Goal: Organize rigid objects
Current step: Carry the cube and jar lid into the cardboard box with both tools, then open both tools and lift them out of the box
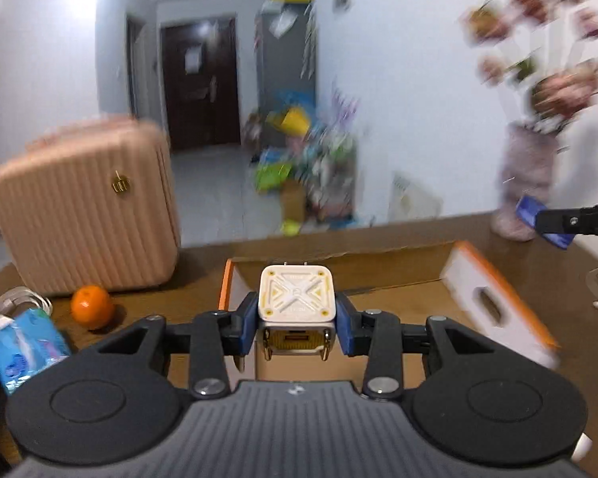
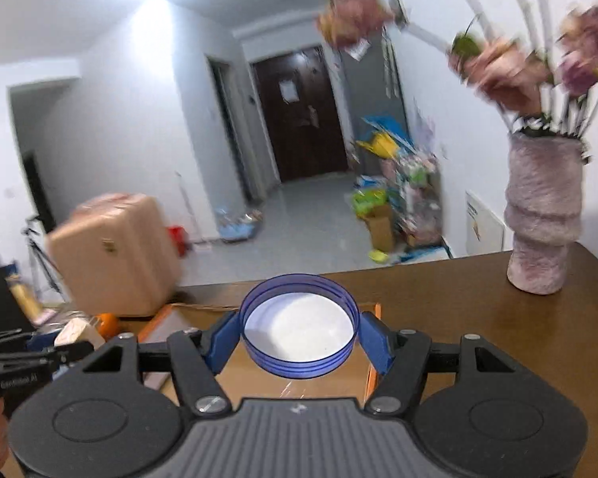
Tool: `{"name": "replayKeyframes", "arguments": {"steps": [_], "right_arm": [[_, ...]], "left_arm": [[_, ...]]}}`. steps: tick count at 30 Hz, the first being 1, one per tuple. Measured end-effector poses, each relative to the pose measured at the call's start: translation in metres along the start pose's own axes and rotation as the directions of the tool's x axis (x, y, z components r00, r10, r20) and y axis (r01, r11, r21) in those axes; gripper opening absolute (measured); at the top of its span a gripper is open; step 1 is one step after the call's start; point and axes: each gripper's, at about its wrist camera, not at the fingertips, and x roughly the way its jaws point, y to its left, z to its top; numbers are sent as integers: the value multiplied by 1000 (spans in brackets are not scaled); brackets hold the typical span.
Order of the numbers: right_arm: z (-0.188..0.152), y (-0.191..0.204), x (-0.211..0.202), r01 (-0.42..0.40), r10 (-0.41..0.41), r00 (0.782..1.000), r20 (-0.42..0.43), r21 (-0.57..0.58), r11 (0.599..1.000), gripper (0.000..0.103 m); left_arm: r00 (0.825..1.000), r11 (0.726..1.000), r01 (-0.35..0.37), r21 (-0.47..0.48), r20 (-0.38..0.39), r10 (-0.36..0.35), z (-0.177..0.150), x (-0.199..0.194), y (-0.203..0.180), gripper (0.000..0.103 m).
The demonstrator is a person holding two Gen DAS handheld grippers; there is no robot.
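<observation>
**Both claws loaded above open carton**

Left gripper clamped on white cube charger, prongs pointing away, held above cardboard box. Right gripper pinching blue jar lid by its rim, also over the box.

Risks, judged: thin-rim hold could let lid pivot out; tilted orange-edged flap could catch a descent; vase near right-hand path.

Brown table: pink case, orange, tissue pack. Beyond: dark door, cluttered floor.

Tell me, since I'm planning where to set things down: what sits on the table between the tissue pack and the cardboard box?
An orange, in the left wrist view, between the tissue pack and the cardboard box, before the pink suitcase.
</observation>
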Motion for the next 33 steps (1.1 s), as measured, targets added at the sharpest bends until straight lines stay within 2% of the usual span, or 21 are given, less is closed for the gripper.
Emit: {"name": "replayKeyframes", "arguments": {"steps": [3, 7, 9, 11, 12, 13, 15, 17, 19, 22, 24, 26, 27, 30, 33], "right_arm": [[5, 6, 71, 8, -10, 995, -94, -21, 1000, 65], [0, 14, 152, 34, -54, 974, -219, -94, 995, 65], [-4, 8, 183, 65, -90, 958, -273, -101, 993, 65], [-7, 8, 199, 106, -143, 937, -318, -129, 986, 65], [-7, 10, 203, 110, -150, 928, -340, -135, 985, 65], [-7, 12, 206, 109, -156, 924, -348, -152, 982, 66], [-11, 18, 210, 107, -179, 925, -335, -224, 969, 79], [-15, 12, 210, 121, -183, 919, -350, -191, 974, 82], [-15, 7, 205, 116, -163, 927, -338, -153, 981, 82], [-13, 5, 193, 110, -144, 941, -307, -127, 986, 82], [-5, 0, 178, 102, -114, 944, -310, -55, 993, 82], [8, -1, 152, 78, -74, 954, -289, 5, 997, 82], [15, 2, 137, 68, -67, 961, -269, -3, 998, 82], [33, 18, 89, 101, -111, 975, -190, -64, 993, 86], [38, 27, 35, 102, -112, 984, -137, -79, 992, 87]], "left_arm": [[992, 999, -38, 16, -118, 40, 14, 75, 3, 39], [974, 996, -73, 41, -212, 80, 15, 158, 5, 40], [962, 996, -89, -2, -258, 85, 13, 183, 11, 40], [951, 996, -88, 9, -298, 87, 8, 203, 13, 42], [945, 996, -83, 13, -318, 83, 6, 210, 12, 47], [939, 997, -76, 2, -336, 72, 5, 214, 15, 58], [939, 997, -53, -51, -343, 32, 6, 216, 18, 61], [945, 997, -66, -42, -323, 49, 6, 215, 14, 61], [948, 997, -79, -10, -309, 72, 5, 214, 9, 65], [955, 998, -67, -17, -290, 60, 4, 208, 6, 71], [964, 999, -50, -21, -261, 43, 6, 200, 5, 71], [968, 998, -55, 0, -244, 53, 11, 183, 3, 74], [972, 999, -49, 7, -231, 49, 14, 172, 2, 75], [985, 999, -46, 1, -165, 45, 30, 126, 2, 78], [992, 999, -39, -10, -116, 38, 43, 82, 3, 85]]}}
